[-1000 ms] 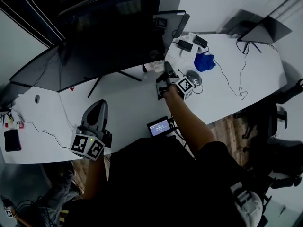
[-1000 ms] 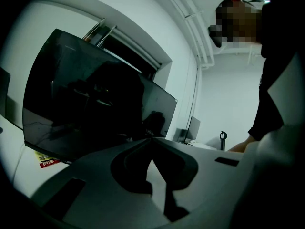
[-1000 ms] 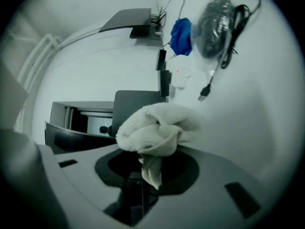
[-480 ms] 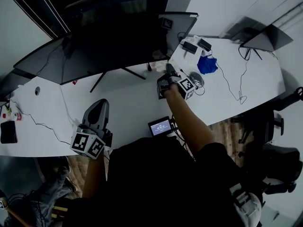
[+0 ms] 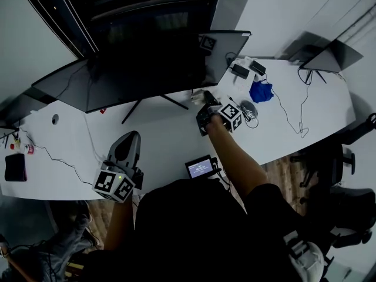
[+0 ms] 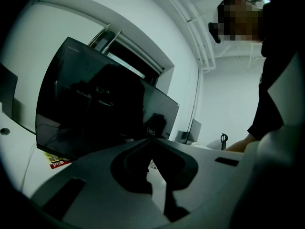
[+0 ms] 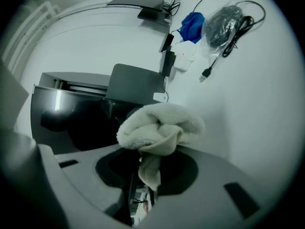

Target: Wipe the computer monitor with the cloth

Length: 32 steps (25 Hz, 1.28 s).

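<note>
Cloth (image 7: 159, 128), white and fluffy, is clamped in the right gripper (image 5: 207, 98) and held near the lower right edge of the big dark monitor (image 5: 141, 63). The left gripper (image 6: 150, 139) is kept low by the desk (image 5: 164, 140) front, jaws pressed together on nothing. Print on the red-and-yellow sticker (image 6: 56, 161) under the monitor can't be read, and neither can the small lit screen (image 5: 200, 167).

The cloth (image 7: 159, 125) is cream, the monitor (image 5: 147, 63) black, the desk (image 5: 170, 135) white.
</note>
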{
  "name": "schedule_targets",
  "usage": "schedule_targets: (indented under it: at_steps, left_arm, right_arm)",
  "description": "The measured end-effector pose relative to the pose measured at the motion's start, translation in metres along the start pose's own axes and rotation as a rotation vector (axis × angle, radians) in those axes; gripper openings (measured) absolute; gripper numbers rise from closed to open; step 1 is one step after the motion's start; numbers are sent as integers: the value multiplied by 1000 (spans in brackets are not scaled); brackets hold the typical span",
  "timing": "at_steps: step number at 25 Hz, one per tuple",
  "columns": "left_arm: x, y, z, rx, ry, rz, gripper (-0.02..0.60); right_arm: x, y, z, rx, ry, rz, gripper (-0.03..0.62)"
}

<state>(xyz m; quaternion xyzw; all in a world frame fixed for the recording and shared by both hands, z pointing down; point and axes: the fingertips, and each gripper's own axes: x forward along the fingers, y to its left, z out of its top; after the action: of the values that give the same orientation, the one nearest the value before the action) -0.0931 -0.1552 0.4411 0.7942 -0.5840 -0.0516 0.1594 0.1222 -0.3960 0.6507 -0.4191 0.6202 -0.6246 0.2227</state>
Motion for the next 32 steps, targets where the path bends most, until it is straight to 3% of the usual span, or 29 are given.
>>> schedule_targets:
  at_steps: [6, 32]
  left_arm:
    - [-14, 10, 2, -5, 4, 3, -5]
    - [-96, 93, 19, -27, -38, 62, -5]
  right_arm:
    - [2, 0, -16, -132, 41, -15, 110]
    - [27, 30, -142, -246, 152, 3, 110]
